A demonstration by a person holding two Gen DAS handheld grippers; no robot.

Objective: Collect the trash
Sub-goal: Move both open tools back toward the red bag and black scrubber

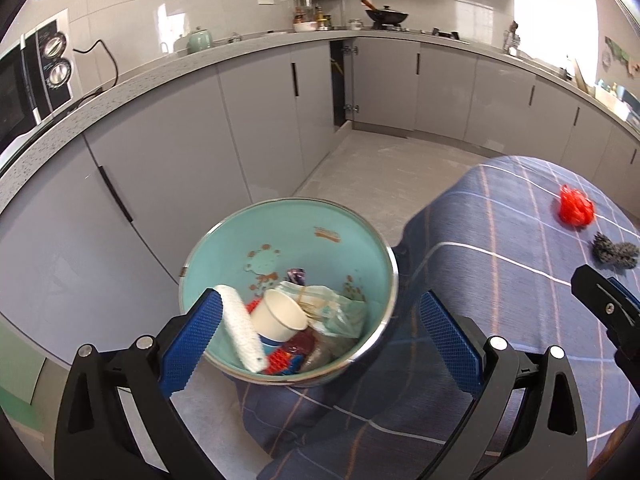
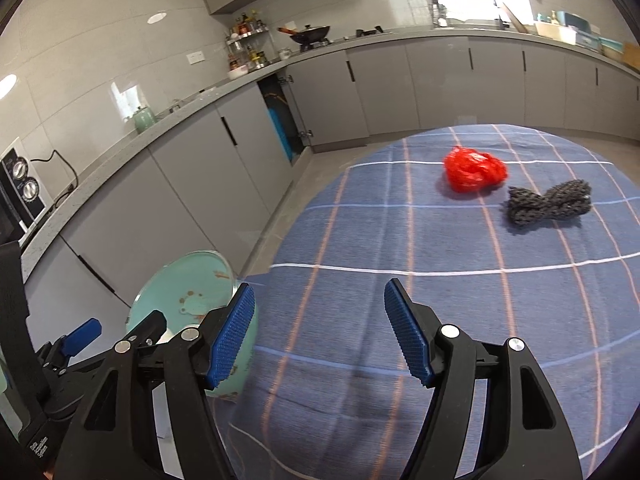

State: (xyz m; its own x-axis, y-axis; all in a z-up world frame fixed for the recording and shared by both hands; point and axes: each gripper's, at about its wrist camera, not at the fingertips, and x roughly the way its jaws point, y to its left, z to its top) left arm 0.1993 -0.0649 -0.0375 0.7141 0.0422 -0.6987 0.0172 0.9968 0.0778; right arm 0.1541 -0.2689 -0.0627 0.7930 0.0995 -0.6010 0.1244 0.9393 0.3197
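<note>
A teal trash bin (image 1: 224, 252) stands on the floor beside the table and holds a paper cup (image 1: 280, 316), a white roll (image 1: 244, 328) and wrappers. My left gripper (image 1: 320, 336) is open right above the bin, and the white roll lies just past its left finger. A crumpled red plastic bag (image 2: 474, 168) and a dark grey knitted cloth (image 2: 550, 202) lie on the blue checked tablecloth (image 2: 400, 240). My right gripper (image 2: 320, 332) is open and empty above the table's near edge, well short of both. The bin also shows in the right wrist view (image 2: 180, 292).
Grey kitchen cabinets (image 1: 180, 140) and a countertop run along the left and back, with one cabinet door open (image 1: 342, 80). A microwave (image 1: 28, 80), a kettle and a wok stand on the counter. Bare floor (image 1: 380, 164) lies between table and cabinets.
</note>
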